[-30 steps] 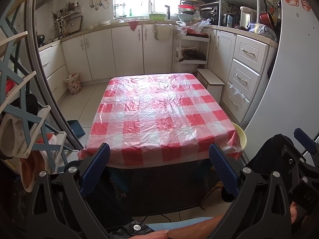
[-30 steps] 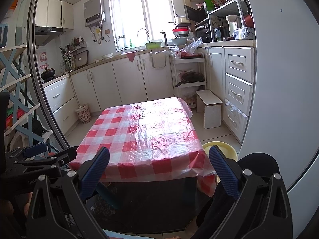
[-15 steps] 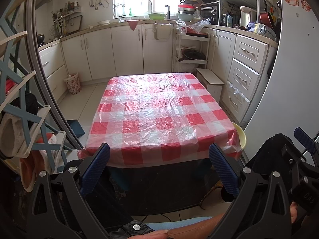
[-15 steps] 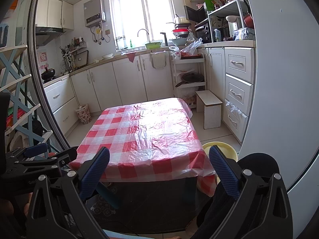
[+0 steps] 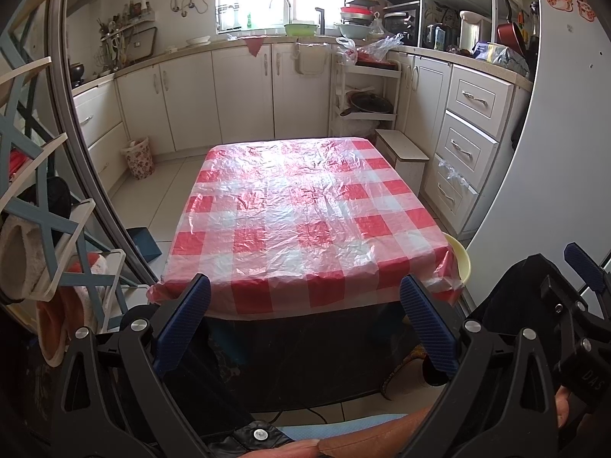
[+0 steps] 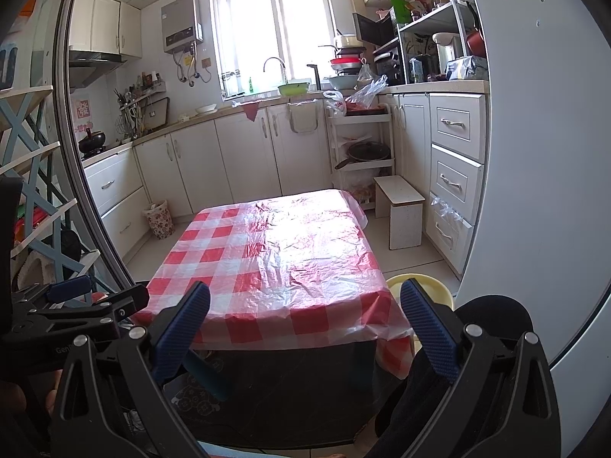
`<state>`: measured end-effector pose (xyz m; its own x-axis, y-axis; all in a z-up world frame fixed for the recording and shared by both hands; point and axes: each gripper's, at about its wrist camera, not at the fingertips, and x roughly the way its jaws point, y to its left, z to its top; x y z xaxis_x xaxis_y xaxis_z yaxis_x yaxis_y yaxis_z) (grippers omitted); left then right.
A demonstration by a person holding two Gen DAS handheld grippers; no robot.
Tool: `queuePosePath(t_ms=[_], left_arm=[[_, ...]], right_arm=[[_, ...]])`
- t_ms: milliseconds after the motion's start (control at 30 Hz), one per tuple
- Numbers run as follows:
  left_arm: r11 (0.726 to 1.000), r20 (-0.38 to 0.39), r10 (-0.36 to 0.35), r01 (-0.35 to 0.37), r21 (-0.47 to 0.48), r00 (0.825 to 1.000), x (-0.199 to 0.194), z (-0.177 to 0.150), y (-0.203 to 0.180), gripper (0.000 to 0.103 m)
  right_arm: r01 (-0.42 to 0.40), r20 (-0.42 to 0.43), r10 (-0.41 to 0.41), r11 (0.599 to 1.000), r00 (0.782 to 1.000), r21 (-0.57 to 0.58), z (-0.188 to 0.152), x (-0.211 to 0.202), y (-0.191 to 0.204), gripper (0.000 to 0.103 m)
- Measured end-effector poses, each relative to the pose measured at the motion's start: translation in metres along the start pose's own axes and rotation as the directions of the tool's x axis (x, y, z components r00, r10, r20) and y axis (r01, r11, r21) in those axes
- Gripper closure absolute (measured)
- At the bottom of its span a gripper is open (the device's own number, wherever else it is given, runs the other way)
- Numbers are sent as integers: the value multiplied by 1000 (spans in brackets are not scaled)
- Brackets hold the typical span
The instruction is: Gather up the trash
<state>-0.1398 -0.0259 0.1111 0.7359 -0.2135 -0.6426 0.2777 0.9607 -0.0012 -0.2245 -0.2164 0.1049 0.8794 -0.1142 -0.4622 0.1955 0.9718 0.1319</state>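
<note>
Table (image 5: 305, 206) under crinkled glossy red-white check plastic sheet; no trash visible on it. Left gripper (image 5: 305, 320) and right gripper (image 6: 305, 328) both spread wide, ribbed blue pads empty, before near edge. Floral wastebasket (image 5: 138, 157) by left cabinets. Right view alone shows ceiling, water heater (image 6: 181, 23). Nothing moved since earlier frames.
</note>
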Motion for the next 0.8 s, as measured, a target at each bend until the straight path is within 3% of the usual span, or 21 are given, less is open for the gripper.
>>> queuePosePath(t_ms=[800], left_arm=[[1000, -6, -6, 6, -7, 1000, 2, -5, -1, 8]], right_arm=[[9, -11, -9, 1000, 1000, -9, 2, 2, -9, 7]])
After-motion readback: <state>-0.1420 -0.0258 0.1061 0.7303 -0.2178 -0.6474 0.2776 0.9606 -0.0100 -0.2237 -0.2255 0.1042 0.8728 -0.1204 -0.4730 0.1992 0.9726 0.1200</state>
